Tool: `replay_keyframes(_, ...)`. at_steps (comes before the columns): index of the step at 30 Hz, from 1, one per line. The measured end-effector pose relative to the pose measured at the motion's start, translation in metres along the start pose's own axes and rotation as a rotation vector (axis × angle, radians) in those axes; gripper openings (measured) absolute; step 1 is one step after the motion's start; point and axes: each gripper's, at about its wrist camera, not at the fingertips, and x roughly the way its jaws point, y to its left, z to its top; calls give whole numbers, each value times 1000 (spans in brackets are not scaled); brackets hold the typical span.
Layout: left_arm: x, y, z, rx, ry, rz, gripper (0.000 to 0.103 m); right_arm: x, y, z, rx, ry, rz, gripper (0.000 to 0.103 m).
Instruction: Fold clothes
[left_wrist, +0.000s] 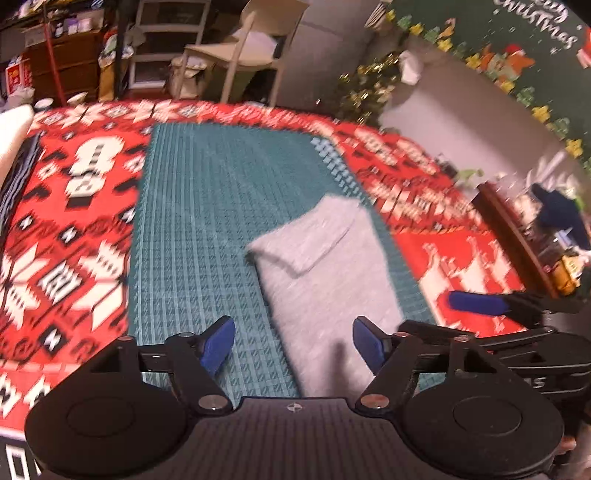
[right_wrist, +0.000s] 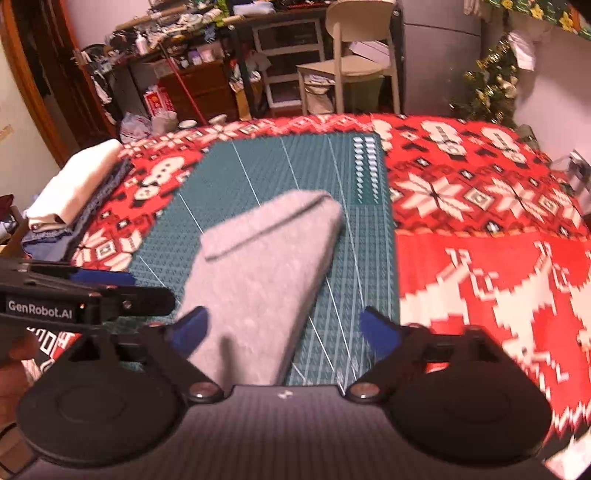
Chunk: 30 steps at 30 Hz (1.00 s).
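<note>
Grey garment (left_wrist: 325, 266) folded on green mat (left_wrist: 207, 221), both claws open.
Left claw (left_wrist: 293, 345) and right claw (right_wrist: 284, 328) hover over its near end, lower centre, gripping nothing.

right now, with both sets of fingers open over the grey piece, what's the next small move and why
Probably lift both grippers clear. The grey garment lies folded on the green mat; the left gripper and right gripper are open, gripping nothing.
</note>
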Motion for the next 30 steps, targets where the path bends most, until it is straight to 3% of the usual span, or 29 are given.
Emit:
replay_keyframes(6,1,-1,-14,32,-5,55,79,-6,-1,-9,-10,6,-66,102)
replay_keyframes(10,-3,-2,-19,72,-44,-39,79,-5,-7,-15,52,13,-108,102)
replay_keyframes(12,-6,1,-23,36,-80,-93,79,-4,-9,-18,73,20,-119,102)
replay_keyframes(16,-8,-2,-24,23,-105,-32,87,-5,-5,-22,34,5,-175,102)
replay_keyframes(18,-7,-8,-25,62,-98,31,89,-7,-1,-23,1,-6,-200,102)
replay_keyframes(25,-4,-17,-28,119,-66,180,92,-16,13,-22,-90,-83,-167,102)
replay_keyframes(30,-6,-19,-31,161,-87,189,92,-15,13,-19,-100,-68,-139,102)
